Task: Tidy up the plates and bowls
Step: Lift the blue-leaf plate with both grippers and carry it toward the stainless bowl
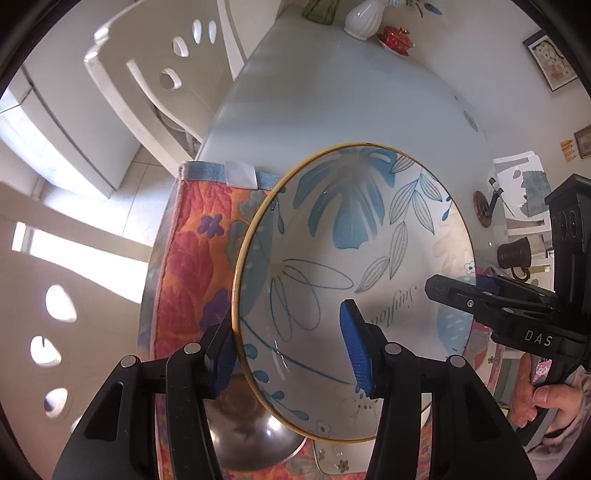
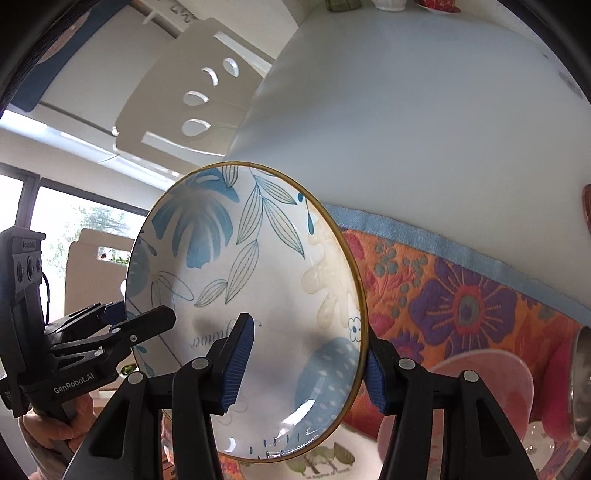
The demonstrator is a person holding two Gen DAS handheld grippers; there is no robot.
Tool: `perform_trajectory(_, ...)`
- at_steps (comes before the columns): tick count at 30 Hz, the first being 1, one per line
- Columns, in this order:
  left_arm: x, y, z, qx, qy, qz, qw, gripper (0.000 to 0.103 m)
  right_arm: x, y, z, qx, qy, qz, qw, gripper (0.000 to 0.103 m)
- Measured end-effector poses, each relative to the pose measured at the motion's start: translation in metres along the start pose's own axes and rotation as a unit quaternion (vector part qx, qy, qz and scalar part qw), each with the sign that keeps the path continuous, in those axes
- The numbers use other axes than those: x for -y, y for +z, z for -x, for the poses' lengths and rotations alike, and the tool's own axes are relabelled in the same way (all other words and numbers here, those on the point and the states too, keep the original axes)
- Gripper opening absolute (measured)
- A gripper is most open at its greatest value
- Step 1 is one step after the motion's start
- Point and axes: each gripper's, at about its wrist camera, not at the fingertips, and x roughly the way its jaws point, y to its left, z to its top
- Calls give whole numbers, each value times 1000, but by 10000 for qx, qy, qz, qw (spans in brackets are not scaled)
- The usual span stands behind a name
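A white bowl with blue leaf patterns and a gold rim (image 1: 354,266) is held up in the air, tilted, above the mat. My left gripper (image 1: 291,350) straddles its left rim, blue pads on either side, wide apart. My right gripper (image 2: 306,362) straddles its opposite rim (image 2: 362,302) the same way. The right gripper shows in the left wrist view (image 1: 480,299), the left one in the right wrist view (image 2: 122,325). Whether either one clamps the rim is hard to tell. The same bowl fills the right wrist view (image 2: 251,295).
An orange floral mat (image 2: 461,295) lies on the white table (image 1: 351,92). On it are a steel bowl (image 1: 251,435), a pink bowl (image 2: 480,398) and a floral plate (image 2: 321,465). A white vase (image 1: 364,16) and red dish (image 1: 395,38) stand far. White chairs (image 1: 147,81) flank the table.
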Motion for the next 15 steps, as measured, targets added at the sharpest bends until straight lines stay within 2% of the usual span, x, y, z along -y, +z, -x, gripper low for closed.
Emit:
perform_trajectory(8, 5, -50, 32, 141, 91, 307, 9994, 48, -24, -44, 30, 78, 249, 239, 9994, 54)
perform_trajectory(15, 3, -98, 61, 383, 189, 570, 9975, 48, -40, -87, 44, -34, 391, 587, 9975, 54)
